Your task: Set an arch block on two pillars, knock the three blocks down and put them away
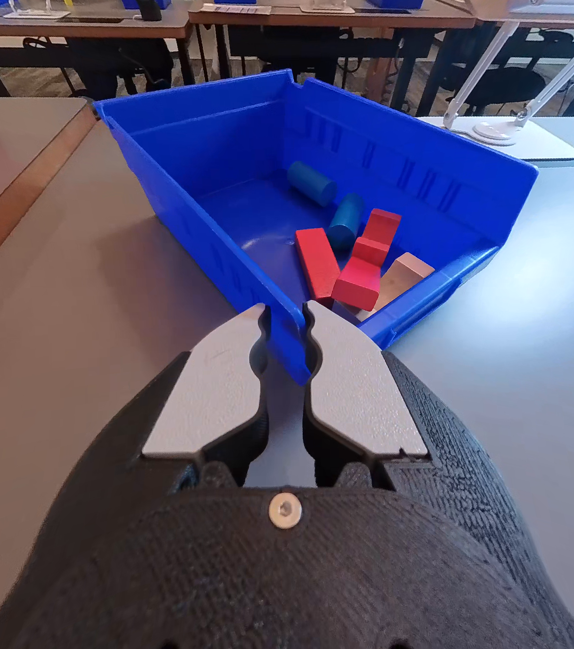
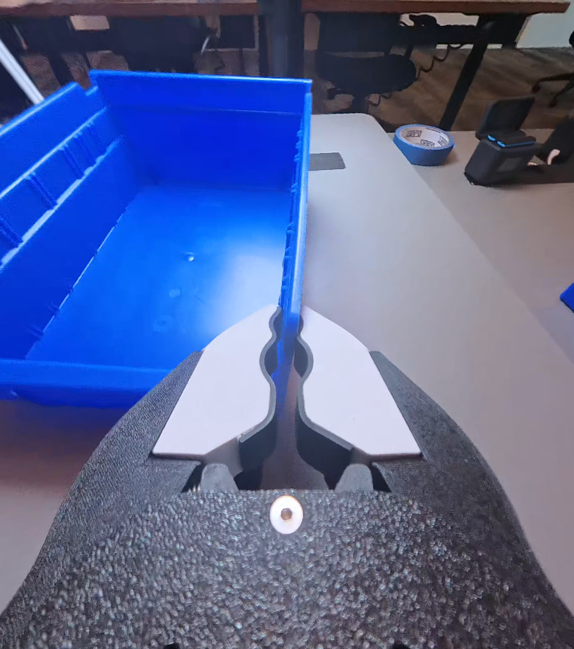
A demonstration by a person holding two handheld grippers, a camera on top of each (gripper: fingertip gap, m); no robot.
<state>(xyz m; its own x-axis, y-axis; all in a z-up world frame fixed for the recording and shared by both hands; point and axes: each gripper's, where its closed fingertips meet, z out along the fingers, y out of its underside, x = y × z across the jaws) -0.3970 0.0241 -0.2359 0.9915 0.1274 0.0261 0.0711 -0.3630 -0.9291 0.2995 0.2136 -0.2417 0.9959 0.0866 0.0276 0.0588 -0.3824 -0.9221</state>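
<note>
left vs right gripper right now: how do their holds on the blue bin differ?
The left gripper straddles a corner of the blue bin with a visible gap between its fingers; the right gripper is closed on a long side wall. The left wrist view shows the blocks in the bin; the right wrist view shows only bare floor. Both have the rim between their fingers.

- The blue tape roll (image 2: pixel 423 144) carries dark printing round its white inner core, too small to read.
- No other writing shows on anything, in either view.
</note>
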